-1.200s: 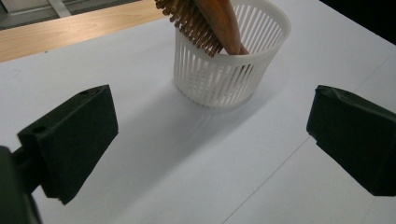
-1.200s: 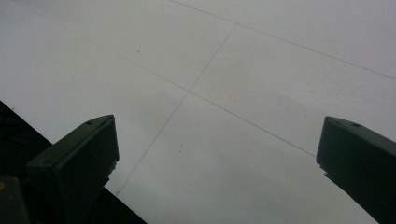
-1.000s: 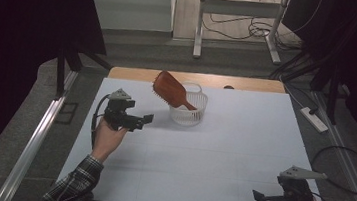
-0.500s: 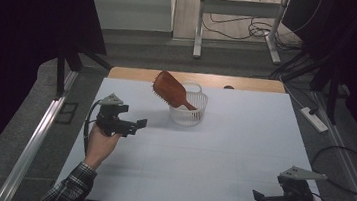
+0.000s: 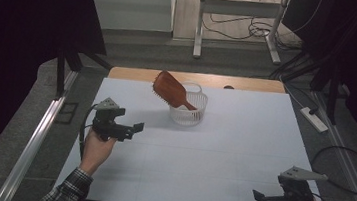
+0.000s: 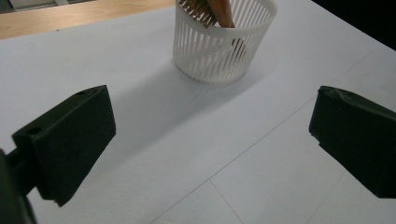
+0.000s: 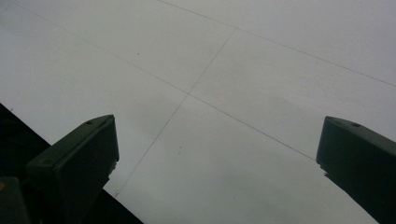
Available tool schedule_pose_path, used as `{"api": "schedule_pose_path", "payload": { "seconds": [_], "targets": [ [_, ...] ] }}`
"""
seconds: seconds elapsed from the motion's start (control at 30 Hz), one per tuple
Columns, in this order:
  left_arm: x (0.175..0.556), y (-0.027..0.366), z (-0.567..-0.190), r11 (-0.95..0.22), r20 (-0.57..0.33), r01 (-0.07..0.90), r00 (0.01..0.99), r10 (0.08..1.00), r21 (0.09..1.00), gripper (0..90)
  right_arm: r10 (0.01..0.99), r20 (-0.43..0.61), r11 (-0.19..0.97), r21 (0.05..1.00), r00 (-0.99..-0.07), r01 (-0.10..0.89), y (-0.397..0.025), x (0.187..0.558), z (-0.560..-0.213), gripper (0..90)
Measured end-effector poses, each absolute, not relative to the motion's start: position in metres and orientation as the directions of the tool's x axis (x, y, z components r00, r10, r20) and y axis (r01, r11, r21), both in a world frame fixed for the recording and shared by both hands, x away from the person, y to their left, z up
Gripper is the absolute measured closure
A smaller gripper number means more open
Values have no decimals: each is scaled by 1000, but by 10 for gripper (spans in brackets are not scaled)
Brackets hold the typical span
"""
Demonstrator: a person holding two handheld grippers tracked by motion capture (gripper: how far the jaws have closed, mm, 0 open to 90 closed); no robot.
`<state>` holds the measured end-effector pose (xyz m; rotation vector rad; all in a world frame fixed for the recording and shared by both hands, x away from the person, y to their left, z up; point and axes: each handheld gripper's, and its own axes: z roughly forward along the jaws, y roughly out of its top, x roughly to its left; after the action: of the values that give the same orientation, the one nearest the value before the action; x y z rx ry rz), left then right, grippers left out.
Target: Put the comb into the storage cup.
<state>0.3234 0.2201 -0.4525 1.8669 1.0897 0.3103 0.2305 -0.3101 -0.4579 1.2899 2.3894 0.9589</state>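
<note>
Presently on the table (image 5: 221, 150): one white slatted basket (image 5: 188, 109), upright near the far edge, centre; one brown hairbrush (image 5: 171, 89), handle down inside the basket, bristled head leaning out over the rim toward the far left. Left gripper (image 5: 132, 128): held above the left part of the table, well apart from the basket, jaws spread wide with nothing between them, pointed toward the basket, which stands ahead in the left gripper view (image 6: 223, 42). Right gripper (image 5: 262, 199): low at the near right corner, jaws likewise released and empty, over bare table surface. Status, as judged: the brush is already lodged in the basket and neither gripper touches it, so the placing looks done; nothing left apparent beyond drawing the hands clear, unless the tilted brush needs seating deeper
</note>
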Motion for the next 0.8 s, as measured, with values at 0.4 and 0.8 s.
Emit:
{"api": "schedule_pose_path", "payload": {
  "seconds": [0.4,0.8],
  "targets": [
    [314,222,-454,-212,-181,539,584,791,815,9,818,73,387,663,-571,641,-310,230,-458,0],
    [304,224,-455,-206,-184,542,579,795,815,8,818,71,389,662,-571,640,-310,230,-458,0]
  ]
}}
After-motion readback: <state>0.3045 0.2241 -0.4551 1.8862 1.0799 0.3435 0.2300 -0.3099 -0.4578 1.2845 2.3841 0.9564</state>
